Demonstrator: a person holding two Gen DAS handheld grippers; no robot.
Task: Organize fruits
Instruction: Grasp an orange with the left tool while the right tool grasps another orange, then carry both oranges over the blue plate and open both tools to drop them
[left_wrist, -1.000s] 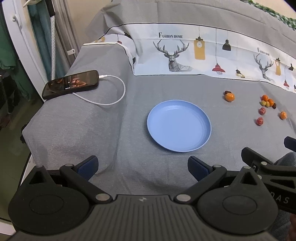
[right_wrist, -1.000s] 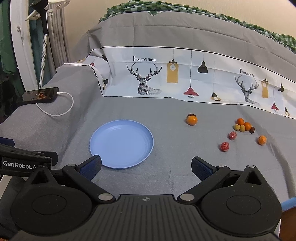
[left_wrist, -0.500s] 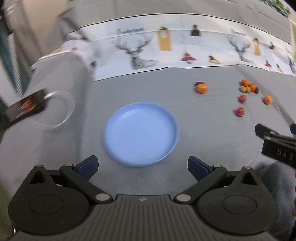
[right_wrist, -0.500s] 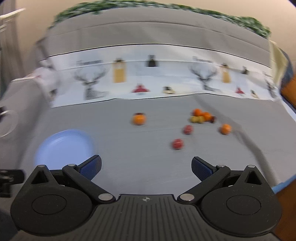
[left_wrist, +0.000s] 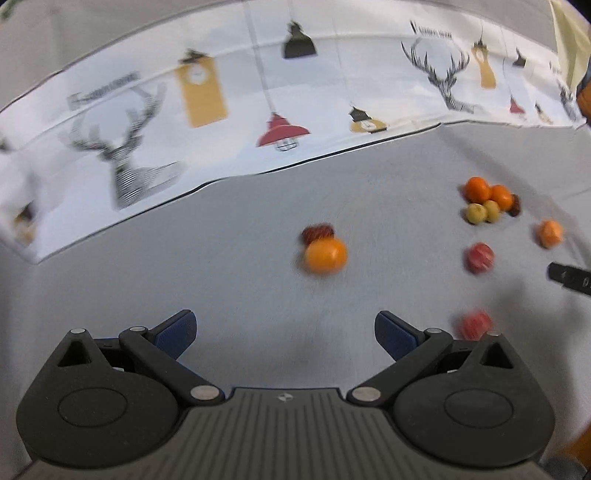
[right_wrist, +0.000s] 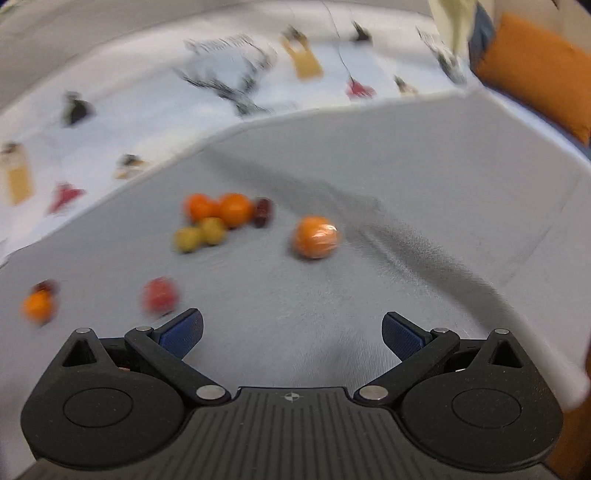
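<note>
Left wrist view: the left gripper, jaws spread and empty, hangs over grey bedding with an orange straight ahead, nothing between. Right wrist view: the right gripper, also spread, faces a wrapped orange; clustered fruits lie left, an orange cushion beyond.

Four oranges, two red fruits

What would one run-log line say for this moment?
left tongs: open, empty | right tongs: open, empty | small round fruits: loose on grey bedsheet | none grasped
</note>
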